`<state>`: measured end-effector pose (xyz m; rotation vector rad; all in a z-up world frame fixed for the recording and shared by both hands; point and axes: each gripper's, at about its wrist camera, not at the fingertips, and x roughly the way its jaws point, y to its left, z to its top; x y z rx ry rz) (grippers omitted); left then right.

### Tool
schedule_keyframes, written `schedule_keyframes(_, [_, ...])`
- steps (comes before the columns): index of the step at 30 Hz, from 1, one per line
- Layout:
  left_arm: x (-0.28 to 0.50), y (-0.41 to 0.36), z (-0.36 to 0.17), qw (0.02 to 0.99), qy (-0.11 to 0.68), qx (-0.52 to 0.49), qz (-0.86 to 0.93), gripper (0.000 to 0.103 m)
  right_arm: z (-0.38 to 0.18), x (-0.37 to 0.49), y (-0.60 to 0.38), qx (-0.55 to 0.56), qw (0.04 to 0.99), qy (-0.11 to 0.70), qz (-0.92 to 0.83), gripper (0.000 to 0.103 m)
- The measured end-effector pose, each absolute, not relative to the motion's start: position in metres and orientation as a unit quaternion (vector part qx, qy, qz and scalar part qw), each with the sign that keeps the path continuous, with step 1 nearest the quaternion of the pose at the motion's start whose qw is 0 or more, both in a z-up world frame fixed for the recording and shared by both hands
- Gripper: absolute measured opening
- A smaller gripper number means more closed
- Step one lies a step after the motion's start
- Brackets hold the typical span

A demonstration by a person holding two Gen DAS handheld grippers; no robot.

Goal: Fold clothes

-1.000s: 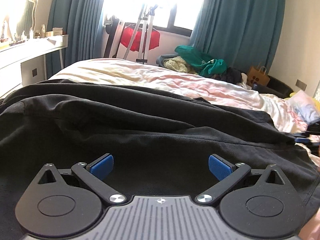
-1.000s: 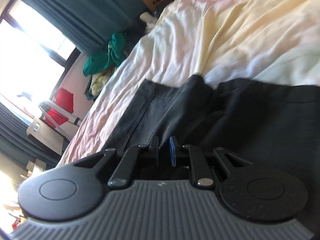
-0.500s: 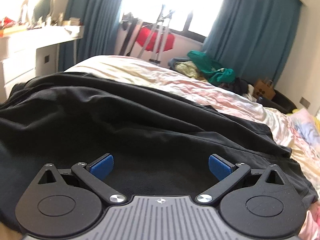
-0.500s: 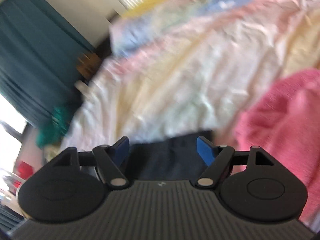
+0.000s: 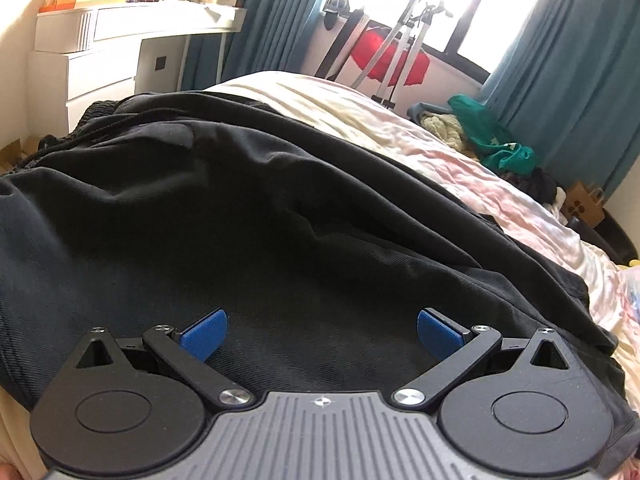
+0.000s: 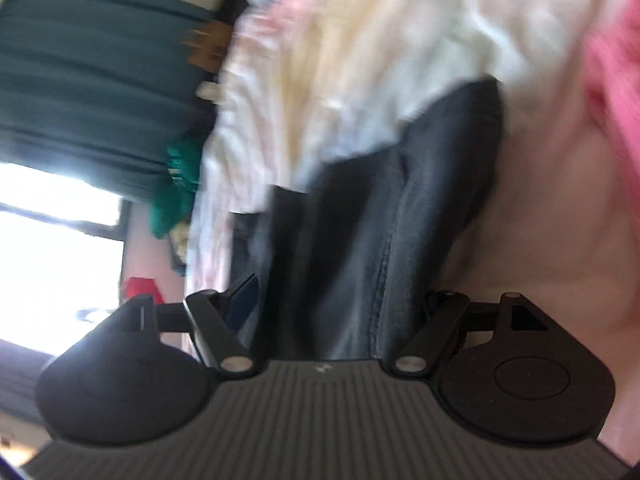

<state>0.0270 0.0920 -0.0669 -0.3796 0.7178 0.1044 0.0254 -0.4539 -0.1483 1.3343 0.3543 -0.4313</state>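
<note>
As seen from the left wrist, the left gripper (image 5: pixel 319 330) hangs low over the black garment (image 5: pixel 260 216), blue pads spread wide, nothing between them. Compared with a second ago the view has swung left: the white dresser (image 5: pixel 108 40) now fills the upper corner, and more of the garment's bunched far edge shows. Garment lies across the bed (image 5: pixel 460 152), loosely creased, not yet squared. Beyond: teal curtains (image 5: pixel 560 60), a red item on a metal stand (image 5: pixel 390 60), a green clothes heap (image 5: pixel 500 144), a paper bag (image 5: pixel 584 208).

From the right wrist, blurred by motion. The right gripper (image 6: pixel 338 294) was pinching dark cloth a second ago, then opened; now its jaws stand apart with a narrow end of the black garment (image 6: pixel 400 208) running between them, not clamped. Judged: one fold has been let go and the next hold is being sought. A pink knit item (image 6: pixel 616 80) lies near that end on the bed (image 6: pixel 380 32) and could get caught up in the next fold.
</note>
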Motion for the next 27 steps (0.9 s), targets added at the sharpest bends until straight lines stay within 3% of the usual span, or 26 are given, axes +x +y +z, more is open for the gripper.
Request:
schedule_keyframes(4, [0.031,0.093,-0.071,0.914,0.354,-0.193,0.049,0.103,-0.145,0.03,-0.45,0.601,0.762,0.154,-0.184,0.078])
schedule_keyframes(8, [0.032,0.097,-0.072,0.91,0.355,-0.209,0.049,0.103,-0.161,0.034,-0.453,0.595,0.741,0.201,-0.238,0.076])
schedule_keyframes(9, [0.032,0.099,-0.072,0.909,0.355,-0.214,0.049,0.103,-0.165,0.033,-0.455,0.599,0.735,0.202,-0.246,0.064])
schedule_keyframes(11, [0.031,0.102,-0.071,0.907,0.355,-0.221,0.05,0.102,-0.165,0.034,-0.457,0.587,0.739,0.207,-0.259,0.021])
schedule_keyframes(12, [0.031,0.105,-0.069,0.907,0.355,-0.221,0.049,0.101,-0.161,0.035,-0.457,0.568,0.748,0.213,-0.269,0.012])
schedule_keyframes(19, [-0.003,0.166,-0.029,0.903,0.31,-0.287,0.079,0.1,-0.139,0.035,-0.449,0.516,0.794,0.199,-0.253,0.01])
schedule_keyframes(23, [-0.029,0.207,-0.003,0.895,0.289,-0.284,0.188,0.1,-0.128,0.037,-0.447,0.483,0.817,0.198,-0.245,0.01])
schedule_keyframes(27, [-0.067,0.261,0.002,0.867,0.244,-0.361,0.24,0.102,-0.128,0.037,-0.448,0.483,0.816,0.201,-0.246,0.01])
